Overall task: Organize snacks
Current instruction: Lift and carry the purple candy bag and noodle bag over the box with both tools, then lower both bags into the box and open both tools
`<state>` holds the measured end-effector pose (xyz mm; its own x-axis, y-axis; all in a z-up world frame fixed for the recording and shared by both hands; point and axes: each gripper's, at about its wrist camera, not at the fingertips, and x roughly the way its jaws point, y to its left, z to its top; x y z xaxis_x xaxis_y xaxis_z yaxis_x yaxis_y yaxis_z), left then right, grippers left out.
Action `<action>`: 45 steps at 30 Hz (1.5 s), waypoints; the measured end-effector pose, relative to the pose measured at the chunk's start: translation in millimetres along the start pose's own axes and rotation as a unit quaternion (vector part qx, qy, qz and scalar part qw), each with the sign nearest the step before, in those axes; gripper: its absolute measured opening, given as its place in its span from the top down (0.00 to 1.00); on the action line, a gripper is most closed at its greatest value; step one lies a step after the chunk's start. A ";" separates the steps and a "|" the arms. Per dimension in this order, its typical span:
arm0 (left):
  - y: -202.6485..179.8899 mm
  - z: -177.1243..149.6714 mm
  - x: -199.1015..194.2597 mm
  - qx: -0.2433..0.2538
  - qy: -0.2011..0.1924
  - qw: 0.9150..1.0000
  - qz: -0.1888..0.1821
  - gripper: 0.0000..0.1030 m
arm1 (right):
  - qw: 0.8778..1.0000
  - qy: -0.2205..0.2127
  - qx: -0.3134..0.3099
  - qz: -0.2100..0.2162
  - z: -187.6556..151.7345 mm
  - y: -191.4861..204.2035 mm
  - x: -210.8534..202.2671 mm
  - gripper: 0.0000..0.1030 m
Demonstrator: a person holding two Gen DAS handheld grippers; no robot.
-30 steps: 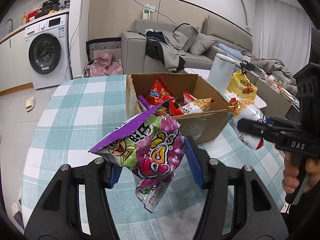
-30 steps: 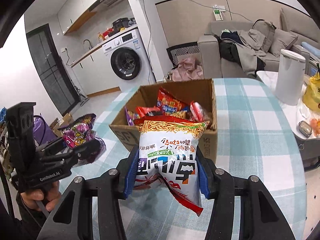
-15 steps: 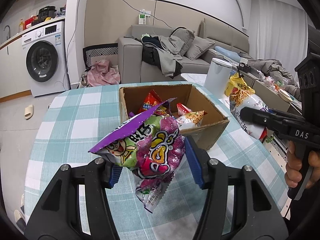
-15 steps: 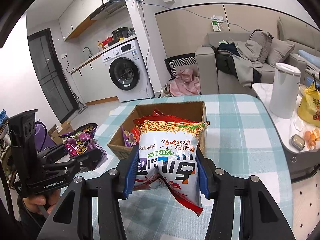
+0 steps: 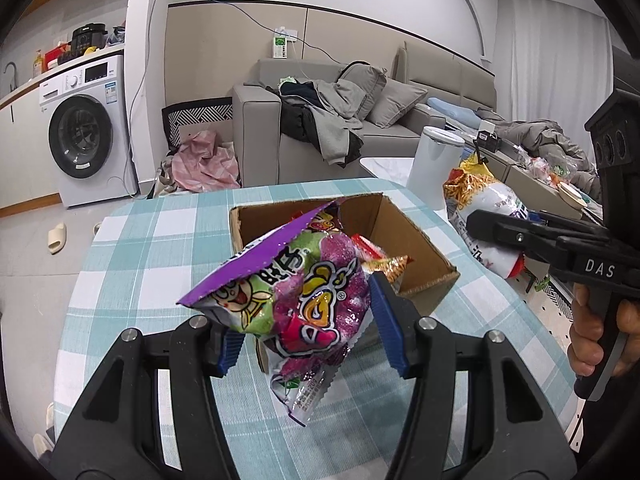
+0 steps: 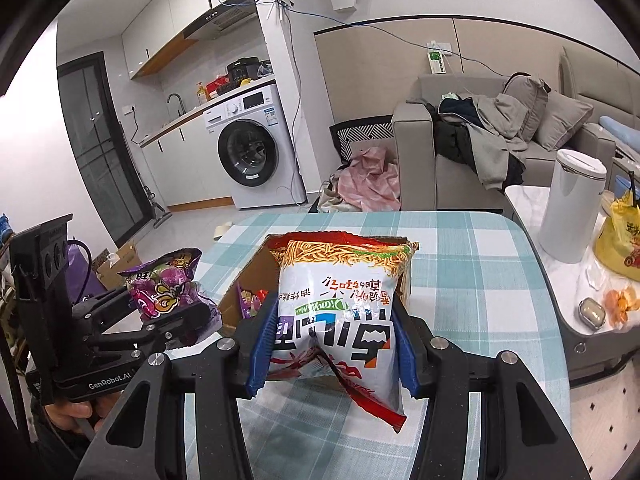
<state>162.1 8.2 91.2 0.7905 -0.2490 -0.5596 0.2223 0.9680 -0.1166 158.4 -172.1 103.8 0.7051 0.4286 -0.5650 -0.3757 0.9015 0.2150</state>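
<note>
Laundry machine (image 5: 80, 136) stands at the left of the left wrist view, grey sofa (image 5: 332, 128) at centre and white canister (image 5: 436, 164) to the right, behind a checked table (image 5: 132, 248). At lower centre the left gripper (image 5: 306, 330) clamps a purple snack bag (image 5: 296, 300), blocking part of the cardboard box (image 5: 408, 240) of snacks. In the right wrist view the right gripper (image 6: 334, 350) pinches a white noodle packet (image 6: 340, 312) at centre, hiding most of the box.

left hand-held gripper (image 5: 308, 334): blue pads clamped on a purple snack bag (image 5: 296, 304), angled downward | right hand-held gripper (image 6: 334, 346): pads clamped on a white noodle packet (image 6: 340, 304), angled downward | right hand (image 5: 600, 338) wrapped around its grip, left hand (image 6: 82, 410) likewise
</note>
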 end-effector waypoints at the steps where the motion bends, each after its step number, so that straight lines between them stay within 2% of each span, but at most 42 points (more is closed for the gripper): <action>1: 0.2 2.4 1.5 0.000 0.000 1.000 0.000 0.48 | 1.000 0.000 0.000 -0.001 2.6 -0.6 1.2 0.50; 10: -1.2 22.7 25.6 0.007 0.009 1.000 0.004 0.48 | 1.000 0.001 0.000 -0.003 18.4 -6.2 15.2 0.50; 20: 0.0 35.9 65.7 0.008 0.029 1.000 0.005 0.48 | 0.999 0.015 0.032 0.005 31.1 -15.8 48.4 0.50; 29: 4.1 36.0 105.1 0.008 0.050 0.999 0.009 0.48 | 0.998 0.034 0.047 0.005 29.3 -16.8 83.9 0.50; 45: 8.1 34.5 146.2 0.022 0.070 0.997 0.011 0.47 | 0.996 0.065 0.056 -0.012 21.0 -21.2 139.0 0.50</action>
<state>299.2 -21.5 36.7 0.7082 -0.2182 -0.6715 0.2329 0.9700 -0.0696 277.0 -130.4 37.4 0.6259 0.4016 -0.6686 -0.2850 0.9157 0.2832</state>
